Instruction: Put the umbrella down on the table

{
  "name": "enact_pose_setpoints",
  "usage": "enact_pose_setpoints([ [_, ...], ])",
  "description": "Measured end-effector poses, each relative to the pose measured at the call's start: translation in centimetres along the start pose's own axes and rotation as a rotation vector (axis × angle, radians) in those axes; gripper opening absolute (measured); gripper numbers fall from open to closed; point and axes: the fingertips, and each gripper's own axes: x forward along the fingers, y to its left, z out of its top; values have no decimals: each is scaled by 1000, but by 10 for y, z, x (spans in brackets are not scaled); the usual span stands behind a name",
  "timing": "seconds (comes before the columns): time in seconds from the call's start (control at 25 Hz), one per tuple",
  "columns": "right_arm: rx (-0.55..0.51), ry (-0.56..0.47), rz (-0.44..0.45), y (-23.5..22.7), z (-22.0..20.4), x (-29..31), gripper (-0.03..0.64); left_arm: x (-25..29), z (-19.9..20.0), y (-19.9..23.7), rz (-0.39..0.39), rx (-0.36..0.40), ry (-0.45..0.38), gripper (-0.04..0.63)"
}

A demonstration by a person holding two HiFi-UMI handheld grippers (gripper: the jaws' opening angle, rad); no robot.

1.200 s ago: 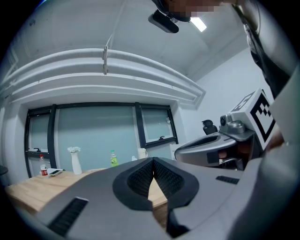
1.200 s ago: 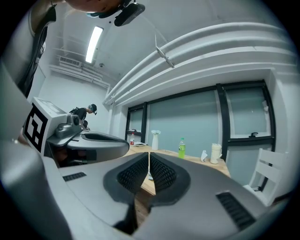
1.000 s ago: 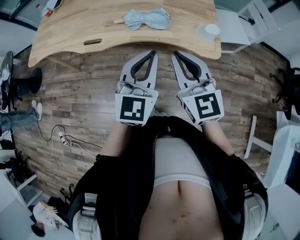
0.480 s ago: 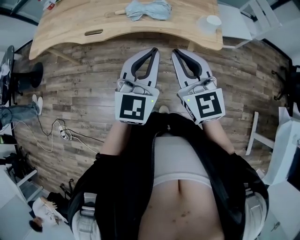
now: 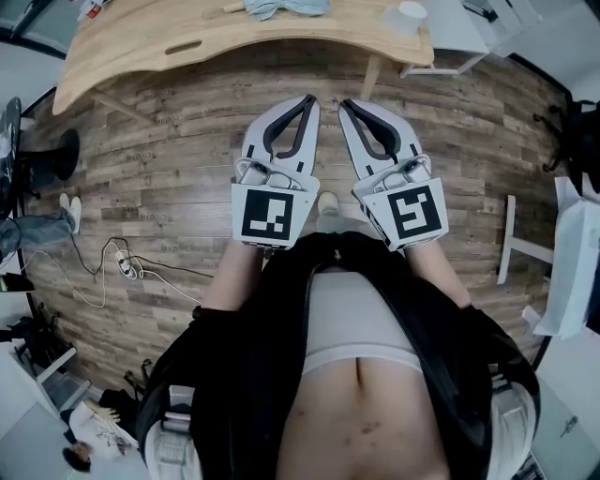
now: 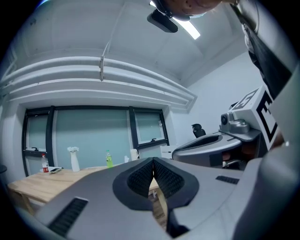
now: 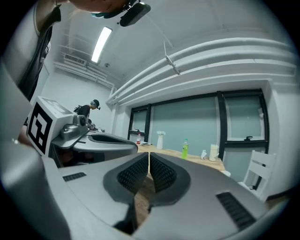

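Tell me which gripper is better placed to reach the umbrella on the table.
Left, marginally. The left gripper and right gripper are both shut, empty and short of the table, but the umbrella lies more in line with the left one.

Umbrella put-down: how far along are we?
Done: the umbrella lies on the wooden table, at the top edge of the head view, touched by neither gripper. In hand: nothing; the left gripper and right gripper are both shut and empty, held over the plank floor short of the table. Left: nothing of the put-down that I can see.
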Motion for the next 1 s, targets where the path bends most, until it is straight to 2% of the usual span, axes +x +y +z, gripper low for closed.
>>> enact_pose_setpoints([
  [0.16, 3, 0, -5, 39, 0, -28, 32, -44, -8, -13, 2, -15, 8, 6],
  [0.56, 31, -16, -19, 123, 5, -103, 32, -152, -4, -53, 8, 14, 12, 6],
  [1.0, 15, -51, -31, 175, 24, -153, 32, -215, 8, -81, 2, 14, -18, 6],
])
